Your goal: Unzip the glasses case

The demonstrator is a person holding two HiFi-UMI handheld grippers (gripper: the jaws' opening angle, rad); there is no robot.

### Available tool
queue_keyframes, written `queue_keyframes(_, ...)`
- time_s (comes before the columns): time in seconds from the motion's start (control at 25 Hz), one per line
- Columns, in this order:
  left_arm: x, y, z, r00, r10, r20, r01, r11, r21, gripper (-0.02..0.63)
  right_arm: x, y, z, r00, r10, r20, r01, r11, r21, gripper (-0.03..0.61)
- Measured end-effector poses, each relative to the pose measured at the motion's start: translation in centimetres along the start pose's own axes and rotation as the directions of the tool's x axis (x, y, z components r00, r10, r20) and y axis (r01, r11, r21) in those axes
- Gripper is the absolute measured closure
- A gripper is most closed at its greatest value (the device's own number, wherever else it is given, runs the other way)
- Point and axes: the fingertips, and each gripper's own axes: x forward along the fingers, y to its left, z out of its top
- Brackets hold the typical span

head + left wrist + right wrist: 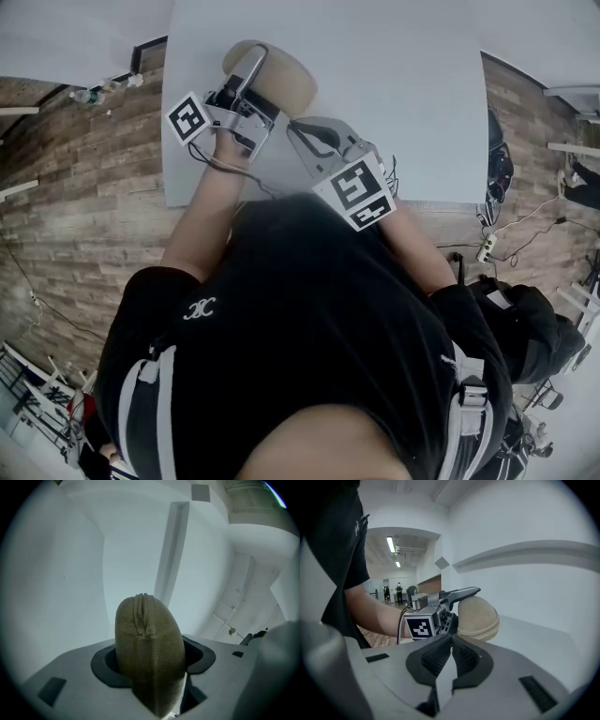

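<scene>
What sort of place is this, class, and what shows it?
Probably an indoor lab or workroom: a white table, a power strip trailing cables, and strip lights overhead.

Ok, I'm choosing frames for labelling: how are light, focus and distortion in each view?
Head view: even light, sharp, fisheye bends the table. Left gripper view: glasses case looms close, slightly soft, dark against bright walls; black corners. Right gripper view: sharp, black corners, no glare.

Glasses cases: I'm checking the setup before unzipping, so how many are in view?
1. The olive-tan fabric zip glasses case is clamped in the left tongs, over the white table. The person's torso hides the table's near edge, so another could lie there.
</scene>
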Motion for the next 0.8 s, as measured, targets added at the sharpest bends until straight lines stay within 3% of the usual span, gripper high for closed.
queue_keyframes(0.24,0.0,0.4,-0.1,0.999,0.030,-0.019,-0.030,1.000,0.010,0.322,0.8,0.3,-0.5,0.999,-0.051,0.005,0.050,0.997,0.051,0.555)
queue_keyframes(0.44,0.1,0.6,-0.4,0.999,0.031,-0.024,-0.031,0.999,0.025,0.322,0.3,0.1,-1.0,0.999,-0.007,0.033,0.003,0.992,0.127,0.547)
queue_keyframes(0.52,0.4,0.5,-0.5,0.998,0.047,-0.038,-0.044,0.996,0.072,0.322,-0.3,-0.2,-1.6,0.999,0.008,0.046,-0.016,0.985,0.171,0.320)
queue_keyframes(0.6,0.7,0.7,-1.1,0.992,0.093,-0.083,-0.079,0.985,0.157,0.322,-1.1,-1.4,-2.5,0.999,-0.023,0.038,0.015,0.979,0.204,0.315)
queue_keyframes(0.72,0.4,2.1,-2.6,0.970,0.179,-0.166,-0.134,0.959,0.249,0.322,-2.8,-4.1,-3.9,0.993,-0.106,0.045,0.089,0.953,0.290,0.316)
queue_keyframes(0.8,-0.9,5.0,-3.4,0.917,0.328,-0.228,-0.240,0.908,0.342,0.322,-3.6,-5.2,-4.8,0.990,-0.133,0.047,0.107,0.922,0.371,0.316)
